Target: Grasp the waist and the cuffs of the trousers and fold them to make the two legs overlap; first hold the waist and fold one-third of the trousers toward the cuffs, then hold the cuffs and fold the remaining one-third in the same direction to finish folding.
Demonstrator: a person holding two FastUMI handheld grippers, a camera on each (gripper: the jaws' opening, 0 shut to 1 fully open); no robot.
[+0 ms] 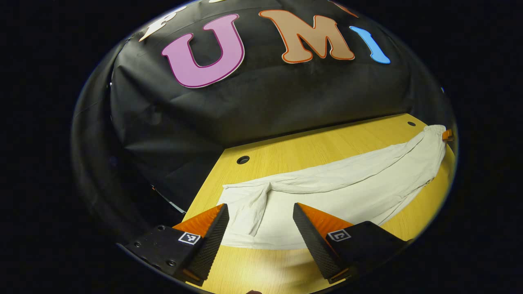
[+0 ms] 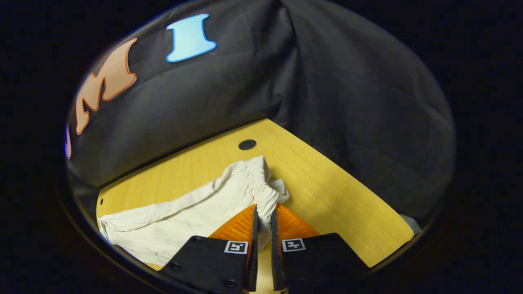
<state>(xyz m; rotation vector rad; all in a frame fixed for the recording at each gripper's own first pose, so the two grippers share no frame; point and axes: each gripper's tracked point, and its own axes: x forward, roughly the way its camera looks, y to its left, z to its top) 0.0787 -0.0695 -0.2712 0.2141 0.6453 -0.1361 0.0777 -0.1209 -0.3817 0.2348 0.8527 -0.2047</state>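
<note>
White trousers [image 1: 335, 192] lie stretched out on the yellow wooden table [image 1: 310, 147]. Their cuff end [image 1: 245, 200] lies just in front of my left gripper [image 1: 260, 206], which is open and hovers over the cloth with its fingers on either side of that end. At the far end, one of my right gripper's fingers [image 1: 448, 134] shows at the waist. In the right gripper view, my right gripper [image 2: 266, 208] is shut on the gathered elastic waist [image 2: 255, 179], which bunches up between the fingers. The legs [image 2: 171, 224] trail off to the left.
The table has round holes near its back edge [image 1: 243, 159] [image 1: 411, 123] [image 2: 247, 144]. The black cloth wall [image 1: 261, 102] stands right behind the table. The table's right corner and side edge [image 2: 367, 212] lie close to the waist end.
</note>
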